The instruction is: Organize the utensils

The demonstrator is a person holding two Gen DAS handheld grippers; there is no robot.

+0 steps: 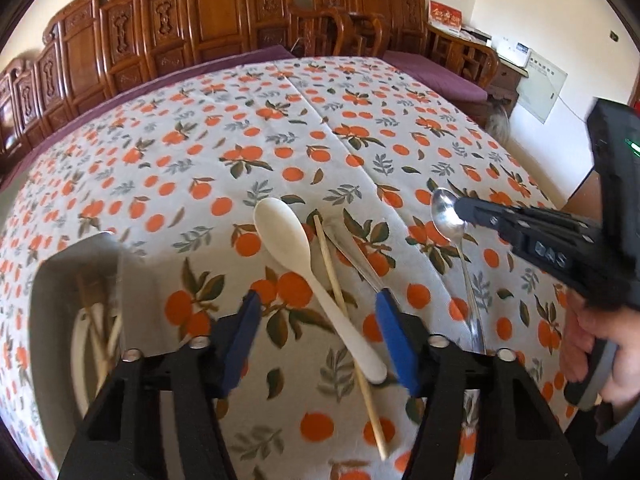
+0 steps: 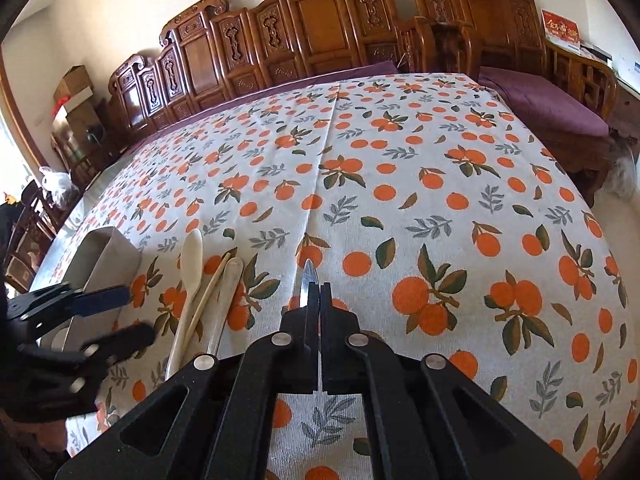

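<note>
A white spoon and a wooden chopstick lie side by side on the orange-print tablecloth, with a silvery utensil just to their right. My left gripper stands open above them. Its blue pads straddle the white spoon's handle and the chopstick without pressing on them. My right gripper is shut on a metal spoon, held above the cloth with its thin edge showing in the right wrist view. From the left wrist view the metal spoon hangs at the right.
A metal holder with chopsticks inside stands on the cloth at the left, close to my left gripper. Carved wooden chairs line the table's far side. A hand grips the right tool.
</note>
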